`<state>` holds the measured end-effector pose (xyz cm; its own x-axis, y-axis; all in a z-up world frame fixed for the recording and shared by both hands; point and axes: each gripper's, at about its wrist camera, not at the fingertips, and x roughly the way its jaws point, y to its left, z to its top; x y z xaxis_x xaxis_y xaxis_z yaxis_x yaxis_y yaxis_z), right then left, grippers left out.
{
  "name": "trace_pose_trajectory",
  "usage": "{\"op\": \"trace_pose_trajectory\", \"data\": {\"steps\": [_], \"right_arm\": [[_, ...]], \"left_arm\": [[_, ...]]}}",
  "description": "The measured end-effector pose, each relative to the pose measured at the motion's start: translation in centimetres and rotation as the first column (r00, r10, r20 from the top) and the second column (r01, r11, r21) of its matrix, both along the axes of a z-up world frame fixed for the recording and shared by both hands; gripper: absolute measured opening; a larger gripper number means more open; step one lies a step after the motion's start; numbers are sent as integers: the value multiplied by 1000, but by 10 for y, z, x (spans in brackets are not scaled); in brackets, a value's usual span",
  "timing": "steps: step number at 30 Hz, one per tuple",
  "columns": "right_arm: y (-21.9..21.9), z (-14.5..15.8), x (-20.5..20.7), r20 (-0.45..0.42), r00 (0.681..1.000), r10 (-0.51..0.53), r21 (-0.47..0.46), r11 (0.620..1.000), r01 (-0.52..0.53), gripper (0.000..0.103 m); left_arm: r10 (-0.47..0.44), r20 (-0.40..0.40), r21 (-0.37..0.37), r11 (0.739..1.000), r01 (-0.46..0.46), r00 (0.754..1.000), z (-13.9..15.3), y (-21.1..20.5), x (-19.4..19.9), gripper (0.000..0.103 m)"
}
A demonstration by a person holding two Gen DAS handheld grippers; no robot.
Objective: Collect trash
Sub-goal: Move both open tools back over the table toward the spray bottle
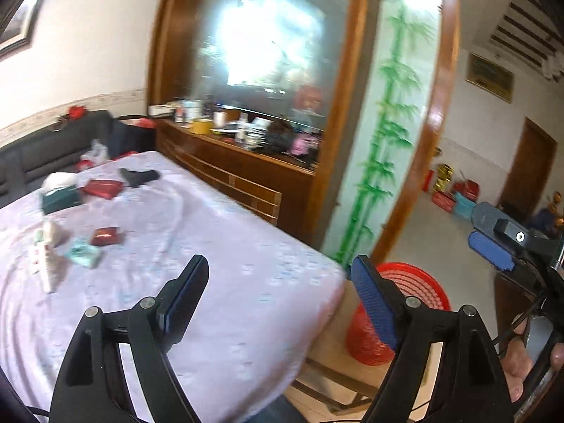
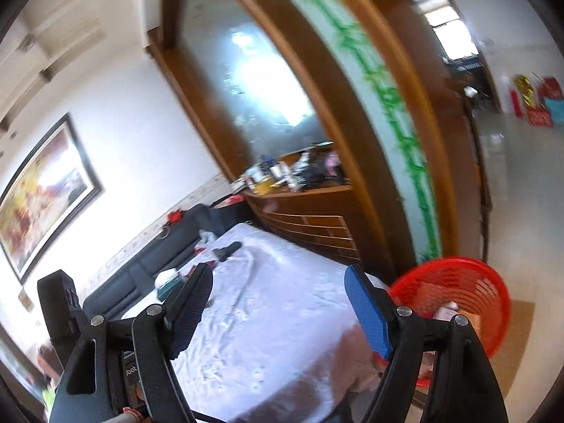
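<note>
Red basket at lower right, beside the table, with pale scraps inside. Left gripper and right gripper: fingers wide apart, empty. Tissue box at left, white tissue poking out.

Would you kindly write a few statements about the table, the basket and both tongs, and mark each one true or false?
1. The left tongs are clamped on a red box. False: they are open and hold nothing.
2. The red basket stands on the floor beside the table's corner. True.
3. The right tongs are open and empty. True.
4. The table has a bare wooden top. False: a pale cloth covers it.
5. Two red boxes lie on the cloth. True.
6. The basket is completely empty. False: the right wrist view shows something pale inside it.
</note>
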<state>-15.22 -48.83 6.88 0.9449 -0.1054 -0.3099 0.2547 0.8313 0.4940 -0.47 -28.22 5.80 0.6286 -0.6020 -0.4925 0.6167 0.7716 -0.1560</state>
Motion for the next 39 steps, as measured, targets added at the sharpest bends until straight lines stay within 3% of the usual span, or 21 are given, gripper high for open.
{"op": "trace_pose_trajectory", "data": {"steps": [10, 15, 23, 29, 34, 35, 39], "right_arm": [[71, 13, 61, -32, 994, 107, -130, 985, -110, 90], [104, 11, 99, -51, 980, 193, -150, 968, -199, 90], [147, -1, 174, -70, 932, 355, -144, 921, -362, 90], [173, -22, 238, -96, 860, 500, -92, 856, -508, 90], [187, -45, 300, -154, 767, 623, -44, 771, -636, 90], [189, -51, 317, -166, 742, 649, -18, 750, -661, 90], [194, -67, 357, -198, 696, 690, -6, 709, -705, 90]], "left_arm": [[220, 24, -1, 975, -220, 975, 7, 112, 31, 84], [371, -13, 4, 929, -371, 929, 0, 183, 67, 84], [503, -90, 2, 863, -505, 860, -10, 257, 109, 84], [528, -129, 29, 848, -529, 839, -23, 277, 141, 84], [558, -185, 83, 829, -553, 809, -51, 282, 181, 84], [554, -203, 89, 831, -549, 807, -58, 281, 186, 84], [532, -265, 121, 846, -519, 804, -91, 272, 216, 84]]}}
